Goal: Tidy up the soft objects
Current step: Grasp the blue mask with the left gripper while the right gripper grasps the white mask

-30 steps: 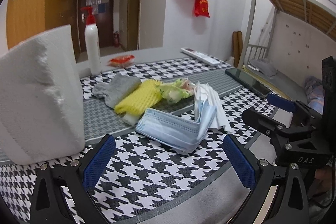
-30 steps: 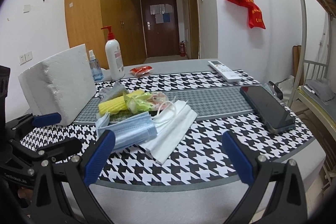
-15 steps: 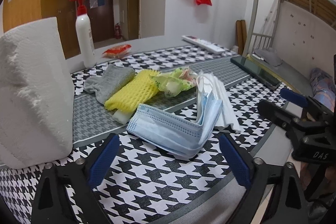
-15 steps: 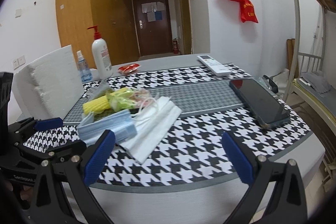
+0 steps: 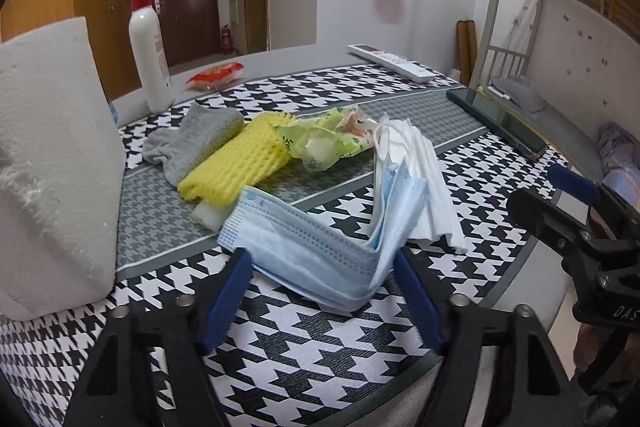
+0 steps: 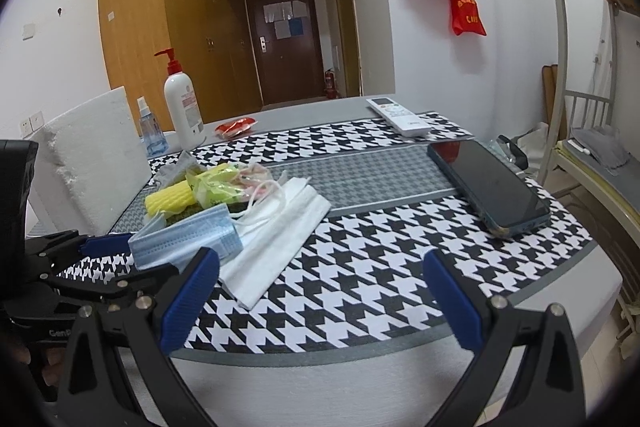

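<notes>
At the near table edge, our left gripper (image 5: 324, 291) sits low with jaws spread wide, one finger on each side of the blue masks (image 5: 320, 247), holding nothing yet; we judge contact is near but can't tell if the pads touch. Our right gripper (image 6: 320, 291) hangs off to the right over bare cloth, also wide open and empty. The blue masks lie bent in a V at the front of the pile, leaning on the white masks (image 5: 420, 187) just behind. Further back, touching in a row: green wrapper (image 5: 320, 143), yellow foam net (image 5: 236, 167), grey sock (image 5: 196, 143). A foam block (image 5: 52, 163) stands at left, pump bottle (image 5: 148, 63) behind it, phone (image 6: 488, 183) and remote (image 6: 400, 117) well apart on the right. Risks as we see them: the mask stack is loose, so closing on it may grab only the top few and fan out the rest; ear loops look tangled with the white masks, so a lift could drag those along; the stack sits near the table (image 5: 320, 367) edge, so a push instead of a pinch could slide masks off.
</notes>
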### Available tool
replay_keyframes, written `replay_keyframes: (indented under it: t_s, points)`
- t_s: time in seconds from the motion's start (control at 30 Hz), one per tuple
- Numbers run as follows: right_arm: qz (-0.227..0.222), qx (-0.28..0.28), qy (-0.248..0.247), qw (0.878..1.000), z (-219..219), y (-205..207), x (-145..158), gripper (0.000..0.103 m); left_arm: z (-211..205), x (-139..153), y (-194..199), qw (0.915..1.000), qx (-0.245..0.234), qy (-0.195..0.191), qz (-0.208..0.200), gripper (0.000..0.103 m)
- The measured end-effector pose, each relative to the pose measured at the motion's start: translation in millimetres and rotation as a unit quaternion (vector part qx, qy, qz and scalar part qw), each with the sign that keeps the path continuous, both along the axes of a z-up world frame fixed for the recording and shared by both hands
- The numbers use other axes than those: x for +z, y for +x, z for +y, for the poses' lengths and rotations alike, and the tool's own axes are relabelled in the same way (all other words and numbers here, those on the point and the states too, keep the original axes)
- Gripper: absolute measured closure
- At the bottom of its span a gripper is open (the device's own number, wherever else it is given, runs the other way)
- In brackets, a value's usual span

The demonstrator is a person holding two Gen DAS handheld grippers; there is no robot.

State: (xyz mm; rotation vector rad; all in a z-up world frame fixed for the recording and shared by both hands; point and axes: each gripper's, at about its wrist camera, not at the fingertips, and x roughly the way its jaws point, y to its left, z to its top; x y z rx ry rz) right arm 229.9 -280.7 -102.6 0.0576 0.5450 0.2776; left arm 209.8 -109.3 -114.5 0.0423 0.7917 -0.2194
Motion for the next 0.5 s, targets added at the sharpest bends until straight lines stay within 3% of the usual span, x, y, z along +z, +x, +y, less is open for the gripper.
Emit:
replay_keyframes:
  t_s: [0.5]
  points:
    - [0.006,0.010,-0.003,1.000,10.5,2.2,-3.3,0.000,13.2,-0.7,-6.4,0.9999,-0.002,-0.015,-0.002,0.076]
